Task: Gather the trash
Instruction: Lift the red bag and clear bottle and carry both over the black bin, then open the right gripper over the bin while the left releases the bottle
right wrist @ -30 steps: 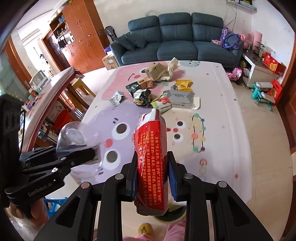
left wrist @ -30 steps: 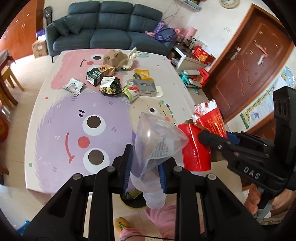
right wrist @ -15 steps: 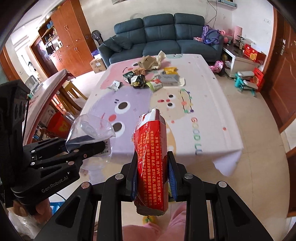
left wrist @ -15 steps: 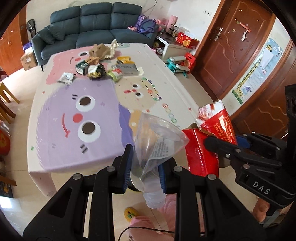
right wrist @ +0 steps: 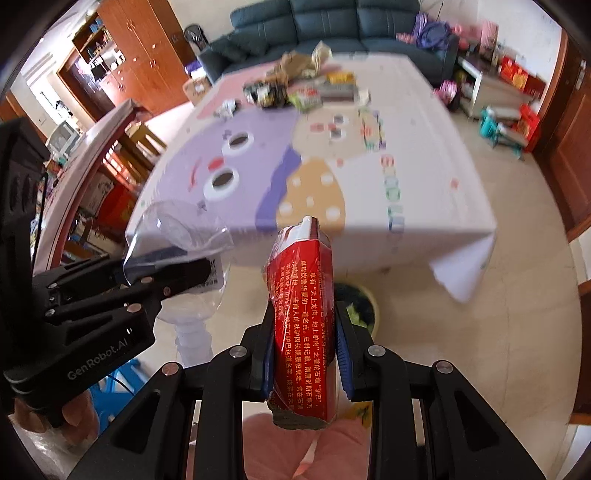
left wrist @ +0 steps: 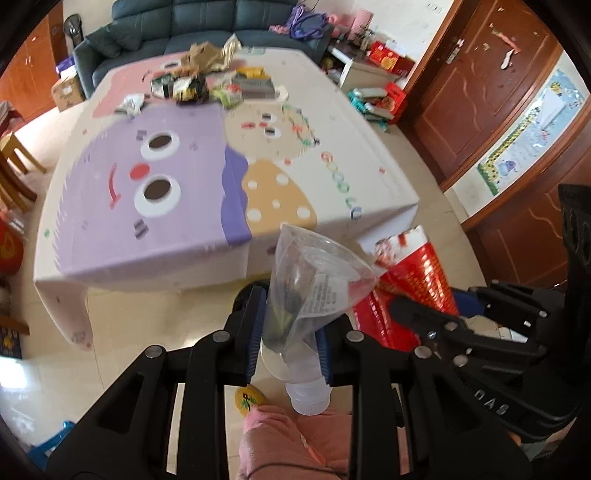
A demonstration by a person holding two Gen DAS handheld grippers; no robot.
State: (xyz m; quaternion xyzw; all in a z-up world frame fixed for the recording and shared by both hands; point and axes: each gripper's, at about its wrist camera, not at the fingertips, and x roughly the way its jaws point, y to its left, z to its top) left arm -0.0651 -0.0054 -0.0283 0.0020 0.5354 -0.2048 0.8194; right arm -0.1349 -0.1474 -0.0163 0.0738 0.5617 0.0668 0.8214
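Trash is partly gathered: our left tool (left wrist: pixel 290 332) clamps a crushed clear bottle (left wrist: pixel 314 291), our right tool (right wrist: pixel 304 350) grips a red packet (right wrist: pixel 303 325), while wrappers (left wrist: pixel 207 83) remain on the far tabletop (left wrist: pixel 184 206).

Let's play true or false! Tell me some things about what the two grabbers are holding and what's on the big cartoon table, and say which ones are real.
1. The left gripper squeezes a clear plastic bottle between its fingers. True.
2. The right gripper is empty. False: it is shut on a red snack bag.
3. More trash lies on the far end of the table, near the sofa. True.
4. The bin stands on top of the table. False: it is on the floor, below the table's near edge.
5. The tablecloth is plain white. False: it has purple and orange cartoon faces.
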